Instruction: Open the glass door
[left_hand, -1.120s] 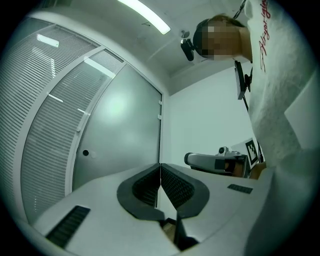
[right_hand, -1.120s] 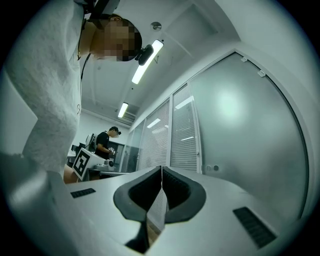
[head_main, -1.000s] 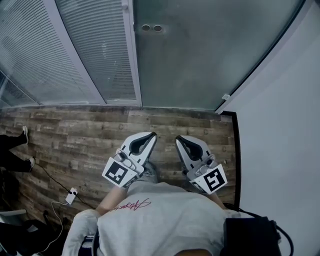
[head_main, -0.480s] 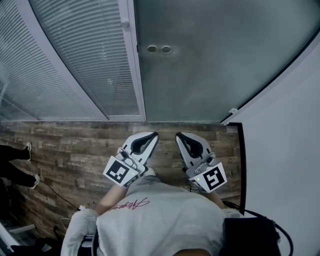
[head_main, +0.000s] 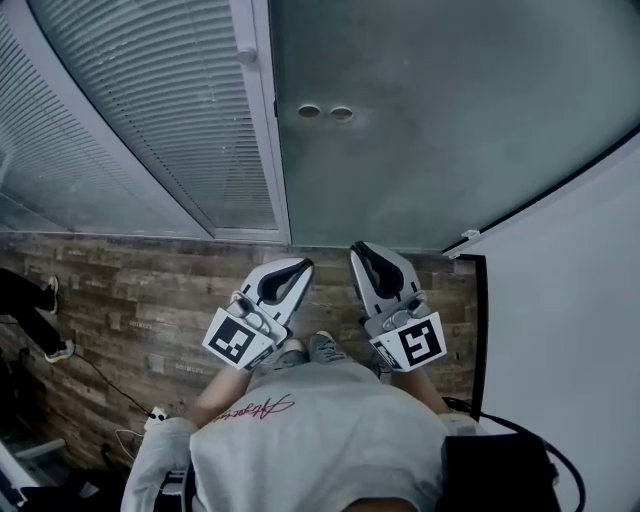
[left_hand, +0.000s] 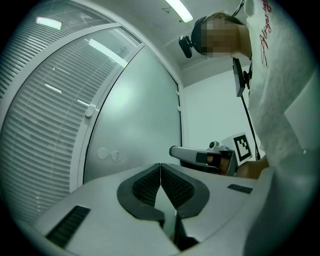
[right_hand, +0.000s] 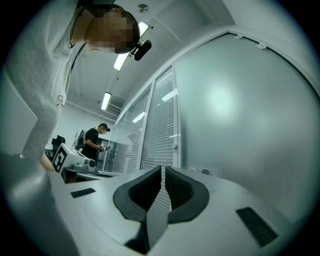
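**Both grippers closed and empty, facing the glass door.**

At the 6 o'clock edge of the head view is the person's grey shirt (head_main: 320, 440). Ahead of it, the left gripper (head_main: 298, 268) and right gripper (head_main: 362, 252) are held side by side above the wood floor (head_main: 140, 290). Each has its jaws together with nothing between them. The frosted glass door (head_main: 450, 130) stands at 12 o'clock, apart from both tips. Its two round fittings (head_main: 325, 112) sit near its left edge. A window with blinds (head_main: 170, 110) lies at 10 o'clock and a white wall (head_main: 570, 320) at 3 o'clock.
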